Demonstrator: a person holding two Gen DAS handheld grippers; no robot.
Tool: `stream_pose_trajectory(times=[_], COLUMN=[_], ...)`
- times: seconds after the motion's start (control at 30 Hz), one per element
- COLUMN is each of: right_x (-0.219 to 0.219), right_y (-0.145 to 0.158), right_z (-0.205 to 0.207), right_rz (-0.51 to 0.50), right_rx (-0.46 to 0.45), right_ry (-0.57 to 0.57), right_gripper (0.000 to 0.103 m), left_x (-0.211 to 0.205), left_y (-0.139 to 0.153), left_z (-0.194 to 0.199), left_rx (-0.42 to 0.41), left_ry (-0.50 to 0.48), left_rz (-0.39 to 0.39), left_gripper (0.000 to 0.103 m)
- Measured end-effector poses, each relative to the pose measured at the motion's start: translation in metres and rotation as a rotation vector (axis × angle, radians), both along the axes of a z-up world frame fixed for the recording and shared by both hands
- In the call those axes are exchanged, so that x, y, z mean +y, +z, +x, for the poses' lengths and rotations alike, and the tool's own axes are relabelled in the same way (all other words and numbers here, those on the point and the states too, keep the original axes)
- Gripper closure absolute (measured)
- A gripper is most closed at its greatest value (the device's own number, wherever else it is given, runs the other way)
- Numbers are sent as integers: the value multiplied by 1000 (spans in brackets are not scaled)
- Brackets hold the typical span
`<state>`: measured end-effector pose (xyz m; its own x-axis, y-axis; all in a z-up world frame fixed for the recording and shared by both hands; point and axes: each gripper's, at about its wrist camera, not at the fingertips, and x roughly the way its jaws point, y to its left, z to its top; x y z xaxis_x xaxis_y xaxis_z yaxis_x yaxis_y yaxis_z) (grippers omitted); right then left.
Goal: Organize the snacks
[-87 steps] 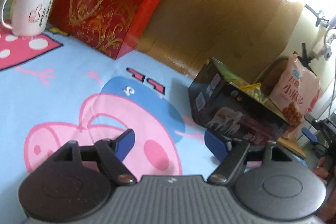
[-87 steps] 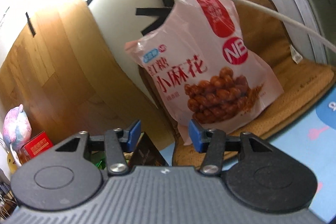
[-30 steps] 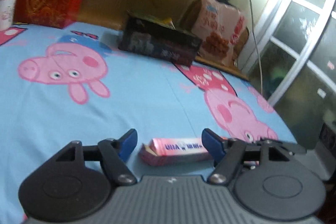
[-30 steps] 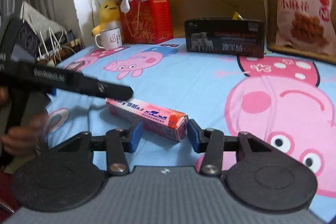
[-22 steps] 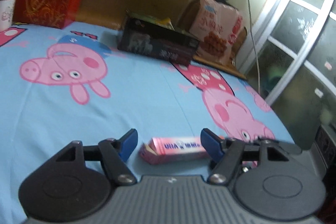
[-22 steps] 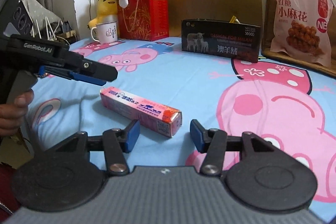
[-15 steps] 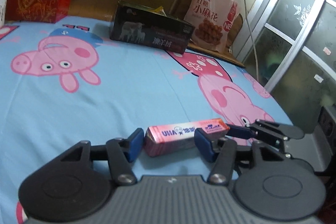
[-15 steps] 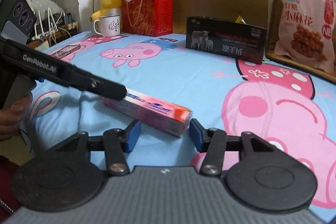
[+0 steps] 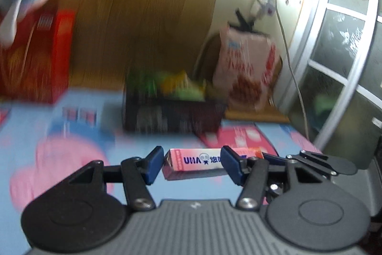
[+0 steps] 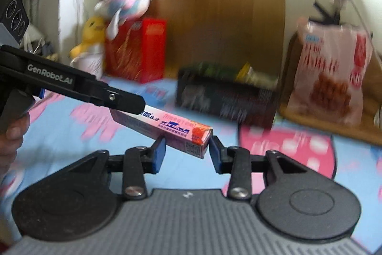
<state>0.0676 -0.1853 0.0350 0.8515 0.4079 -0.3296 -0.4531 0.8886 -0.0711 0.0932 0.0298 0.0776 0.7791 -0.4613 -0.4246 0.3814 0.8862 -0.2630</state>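
A: Where's the dark snack box (image 10: 226, 97)?

B: At the bed's (image 10: 353, 166) far end.

A: And the pink candy box (image 10: 167, 128)?

B: Lifted, left gripper (image 9: 191, 163) and right gripper (image 10: 187, 151) fingers each clamped on an end, the right's having just been closing. Carry it level.

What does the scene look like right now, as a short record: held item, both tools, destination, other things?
held item: pink snack box, carried between both tools, off the bedsheet
left tool: shut on one end of the box
right tool: pads at the other end, jaws have just been closing on it
likely destination: dark open box ahead, packets showing in it
other things: snack bag leaning at the right, red gift box, plush toys
image quality: background motion-blurred
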Motion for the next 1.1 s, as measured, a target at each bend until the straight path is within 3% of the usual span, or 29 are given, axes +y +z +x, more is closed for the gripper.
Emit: stream_pose_trajectory(times=[0.23,0.3,0.43,0.57,0.77,1.0,1.1], right_x=[-6,0,8,-14,-29,-33,-33], right_y=[22,20,6,4,-8,-26,-35], right_z=[102,124,152,116,57,21,7], right_rz=[48,47,10,114,173,200,189], right_rx=[-54,-59,-29,-44,5,115,146], right_ry=[-62,-76,-119,-143,-182,-221,-226], right_gripper=[60,58,53,41,40,35,34], left_x=[-10,-18,-34,-26,-24,-39,-42], left_y=[22,16,-6,-6,-9,-34,-42], left_z=[105,133,164,136,77,15,-6], left_rx=[-62,-65,-19,-74,-102,-34,3], left_ry=[93,116,146,144,125,149,179], left_rz=[16,41,138,93,97,178,193], left_gripper=[47,29,30,24,23,21,14])
